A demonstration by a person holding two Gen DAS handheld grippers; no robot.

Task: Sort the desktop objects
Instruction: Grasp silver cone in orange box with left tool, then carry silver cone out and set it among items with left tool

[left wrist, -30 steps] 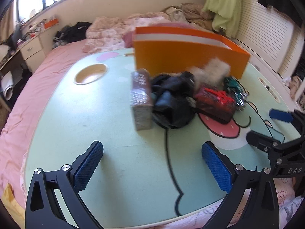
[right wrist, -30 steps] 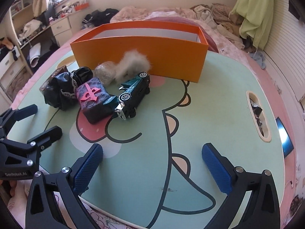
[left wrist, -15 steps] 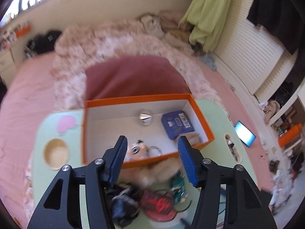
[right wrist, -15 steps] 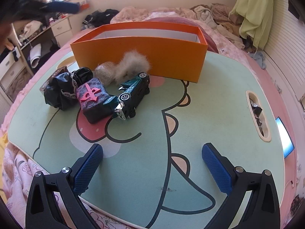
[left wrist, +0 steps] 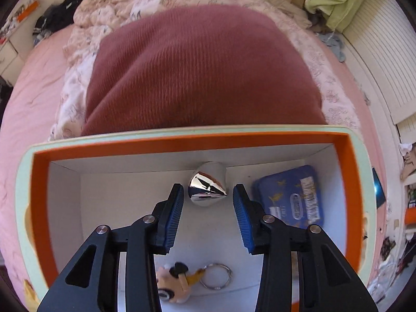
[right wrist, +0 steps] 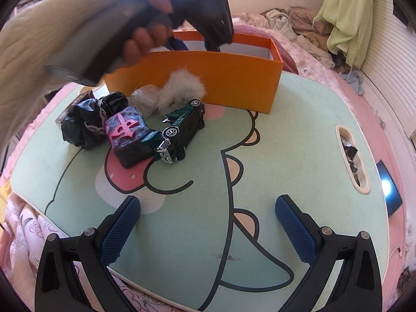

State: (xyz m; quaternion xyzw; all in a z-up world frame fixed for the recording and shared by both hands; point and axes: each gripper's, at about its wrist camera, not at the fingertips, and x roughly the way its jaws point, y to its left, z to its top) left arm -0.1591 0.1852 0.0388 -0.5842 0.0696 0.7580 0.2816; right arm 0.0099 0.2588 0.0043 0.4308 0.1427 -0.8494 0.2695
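Right tool (right wrist: 208,226): jaws wide, empty, above bare worktop (right wrist: 299,135).
Worktop pile: toy car (right wrist: 182,127), patterned block (right wrist: 127,134), black bag (right wrist: 88,122), fur puff (right wrist: 182,88), beside orange box (right wrist: 221,78).
Left tool (left wrist: 208,208): jaws just been closing, partly open, nothing gripped, over box interior.
Box contents: keyring (left wrist: 182,278), chrome cone (left wrist: 208,184), blue tin (left wrist: 288,197).

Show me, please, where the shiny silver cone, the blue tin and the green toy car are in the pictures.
shiny silver cone (left wrist: 206,188), left wrist view, on its mirrored side.
blue tin (left wrist: 291,197), left wrist view, on its lid.
green toy car (right wrist: 182,127), right wrist view, on its body.
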